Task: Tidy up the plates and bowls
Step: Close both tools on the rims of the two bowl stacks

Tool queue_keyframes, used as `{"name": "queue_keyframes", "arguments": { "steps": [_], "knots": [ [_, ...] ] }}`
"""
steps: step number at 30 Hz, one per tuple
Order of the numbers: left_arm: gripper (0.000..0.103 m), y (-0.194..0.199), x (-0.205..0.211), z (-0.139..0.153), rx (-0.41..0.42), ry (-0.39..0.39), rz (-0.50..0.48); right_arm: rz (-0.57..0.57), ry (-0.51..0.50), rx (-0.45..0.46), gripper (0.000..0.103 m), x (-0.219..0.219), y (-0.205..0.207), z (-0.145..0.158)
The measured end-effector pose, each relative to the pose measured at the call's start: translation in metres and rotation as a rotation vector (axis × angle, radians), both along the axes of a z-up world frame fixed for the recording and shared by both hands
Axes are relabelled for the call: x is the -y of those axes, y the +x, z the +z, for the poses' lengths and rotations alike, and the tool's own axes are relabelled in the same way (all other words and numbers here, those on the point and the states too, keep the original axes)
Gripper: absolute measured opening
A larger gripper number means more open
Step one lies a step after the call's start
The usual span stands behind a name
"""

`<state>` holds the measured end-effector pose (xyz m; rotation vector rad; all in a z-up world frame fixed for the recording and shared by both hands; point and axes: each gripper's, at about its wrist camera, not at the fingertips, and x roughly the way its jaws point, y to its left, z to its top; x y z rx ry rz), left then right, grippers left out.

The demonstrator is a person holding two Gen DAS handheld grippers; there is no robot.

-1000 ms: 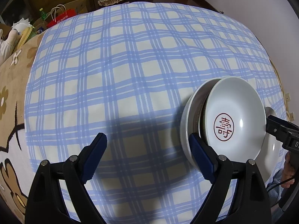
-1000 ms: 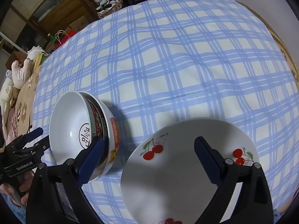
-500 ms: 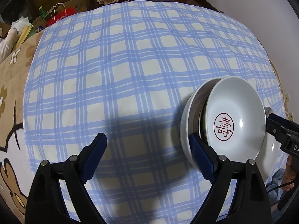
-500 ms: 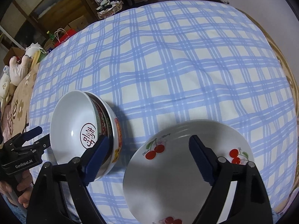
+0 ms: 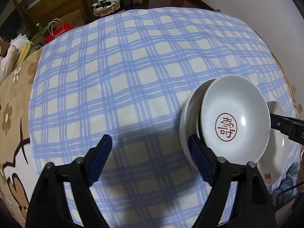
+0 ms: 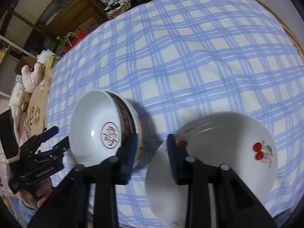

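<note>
Two nested white bowls [image 5: 235, 121] stand on the blue checked cloth [image 5: 133, 76]; the inner one has a red round character mark, and they also show in the right wrist view [image 6: 98, 131]. A white cherry plate [image 6: 228, 152] lies beside them; its edge shows in the left wrist view [image 5: 275, 152]. My left gripper [image 5: 150, 157] is open and empty, with its right finger close to the bowls' near side. My right gripper [image 6: 152, 153] is open, narrower than before, low over the gap between the bowls and the plate's left rim.
The cloth covers a round table whose far half holds nothing. Beyond it stand a wooden cabinet [image 5: 57, 1], a basket [image 5: 106, 7], a red bag [image 5: 58, 32] and a soft toy [image 6: 34, 76]. A floral blanket [image 5: 11, 114] lies to the left.
My right gripper has moved left toward the gap between bowls and plate, and its jaws have narrowed. The left gripper has barely moved.
</note>
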<state>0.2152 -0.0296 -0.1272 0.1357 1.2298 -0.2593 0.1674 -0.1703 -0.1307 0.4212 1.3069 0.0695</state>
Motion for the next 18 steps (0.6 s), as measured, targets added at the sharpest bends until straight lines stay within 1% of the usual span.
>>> {"name": "queue_keyframes", "arguments": {
  "steps": [2,4,5,6,7,8,10,13,16,17,18],
  "knots": [
    [0.071,-0.0014,0.0023,-0.0001,0.005,0.001,-0.021,0.017,-0.004,0.010,0.019,-0.0052,-0.0010,0.0021],
    [0.060,-0.0027,0.0044,-0.0001,0.002,-0.007,-0.037,0.022,-0.013,0.016,0.018,-0.0085,-0.0003,0.0028],
    [0.058,-0.0029,0.0049,0.0000,-0.003,-0.019,-0.041,0.024,-0.020,0.018,0.018,-0.0097,-0.0002,0.0030],
    [0.053,-0.0035,0.0050,-0.0001,-0.008,-0.031,-0.041,0.027,-0.024,0.020,0.018,-0.0108,-0.0003,0.0034],
    [0.047,-0.0031,0.0046,-0.0002,-0.017,-0.050,-0.043,0.029,-0.027,0.023,0.018,-0.0105,-0.0004,0.0036],
    [0.045,-0.0027,0.0039,-0.0005,-0.028,-0.072,-0.041,0.029,-0.027,0.024,0.018,-0.0105,-0.0007,0.0038],
    [0.036,-0.0013,0.0014,-0.0014,-0.050,-0.119,-0.034,0.027,-0.023,0.023,0.018,-0.0107,-0.0007,0.0038],
    [0.026,0.0008,-0.0011,-0.0029,-0.084,-0.184,-0.026,0.030,-0.024,0.027,0.017,-0.0104,-0.0003,0.0042],
    [0.017,0.0023,0.0006,-0.0041,-0.090,-0.200,-0.025,0.022,0.014,0.033,0.011,-0.0094,-0.0002,0.0046],
    [0.016,0.0028,0.0014,-0.0042,-0.089,-0.201,-0.025,0.026,0.015,0.034,0.010,-0.0104,0.0006,0.0045],
    [0.013,0.0031,0.0016,-0.0041,-0.091,-0.211,-0.025,0.032,0.008,0.037,0.009,-0.0119,0.0009,0.0049]
  ]
}}
